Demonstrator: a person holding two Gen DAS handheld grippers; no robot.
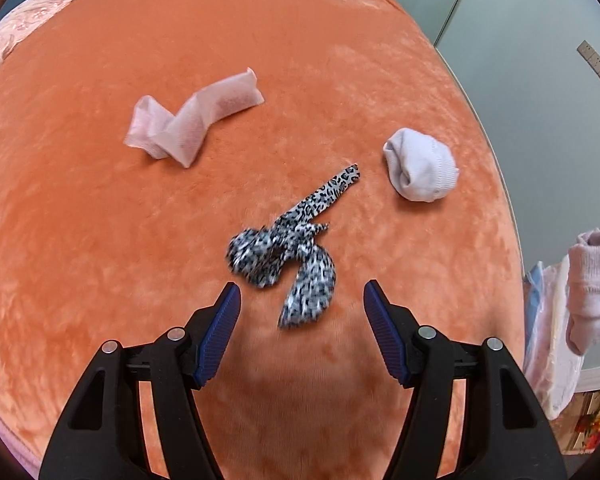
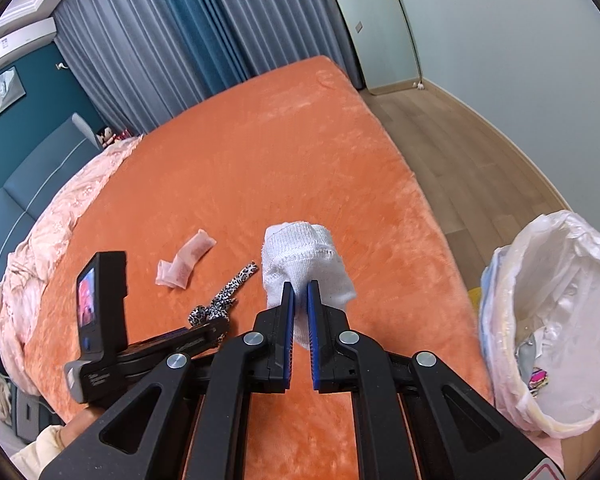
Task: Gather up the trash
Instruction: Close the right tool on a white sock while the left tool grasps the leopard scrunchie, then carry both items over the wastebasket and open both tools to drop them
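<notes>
On the orange bed [image 1: 100, 240] lie a leopard-print scrunchie with ribbon tails [image 1: 288, 256], a crumpled pink tissue [image 1: 188, 124] and a balled white sock [image 1: 420, 166]. My left gripper [image 1: 302, 300] is open just above the scrunchie's near end, its jaws either side of it. My right gripper [image 2: 300, 292] is shut on a white sock [image 2: 300, 260] and holds it above the bed's right part. That held sock also shows at the right edge of the left wrist view [image 1: 592, 284]. The scrunchie [image 2: 220, 300] and tissue [image 2: 184, 262] show in the right wrist view too.
A bin lined with a white plastic bag [image 2: 556, 320] stands on the floor beside the bed's right edge, with some trash inside. A pink quilt [image 2: 60, 224] lies along the bed's left side. Wooden floor [image 2: 460, 152] and curtains lie beyond.
</notes>
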